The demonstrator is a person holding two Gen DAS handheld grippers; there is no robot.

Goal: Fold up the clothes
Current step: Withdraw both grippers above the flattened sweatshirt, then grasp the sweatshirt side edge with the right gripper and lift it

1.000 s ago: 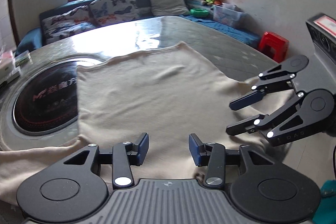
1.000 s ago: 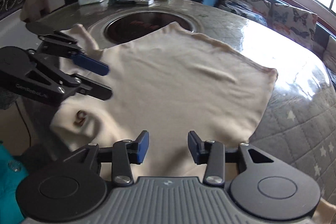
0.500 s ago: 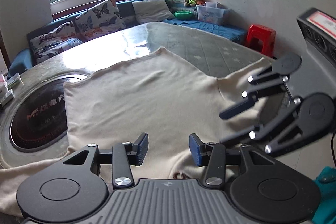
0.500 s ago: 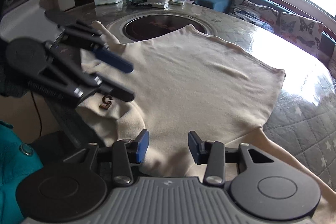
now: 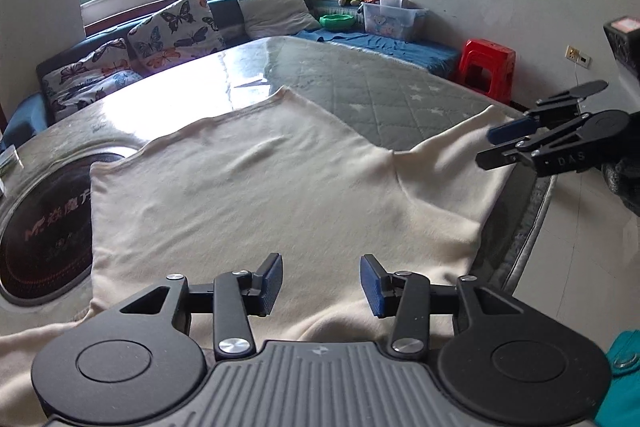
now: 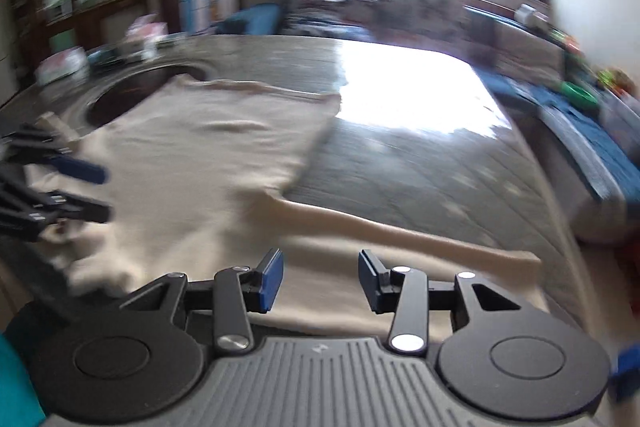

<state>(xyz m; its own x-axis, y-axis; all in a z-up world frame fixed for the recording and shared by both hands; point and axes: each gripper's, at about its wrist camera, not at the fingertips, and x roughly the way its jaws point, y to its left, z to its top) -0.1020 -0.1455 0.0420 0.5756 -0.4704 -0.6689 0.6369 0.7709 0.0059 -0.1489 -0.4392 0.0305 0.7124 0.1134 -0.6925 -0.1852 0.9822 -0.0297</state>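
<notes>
A cream garment (image 5: 248, 195) lies spread flat on the round desk (image 5: 360, 83), covering its near half. Its far hem reaches the middle of the desk; its left edge overlaps the dark round inset (image 5: 36, 227) at the desk's left side. One sleeve (image 6: 420, 239) runs along the near right edge of the desk toward the rim.

The left gripper (image 5: 320, 285) hovers over the garment's near edge. Its jaws stand apart, with nothing between the pads.

The right gripper (image 6: 320, 285) is over the sleeve at the near right edge of the desk. Its jaws stand apart and no cloth is clamped. The right wrist view is blurred, so fine detail cannot be read there.

In the left wrist view the right gripper shows at the desk's right edge, just above the sleeve end.

A red stool (image 5: 486, 67) stands on the floor beyond the desk's far right edge.
</notes>
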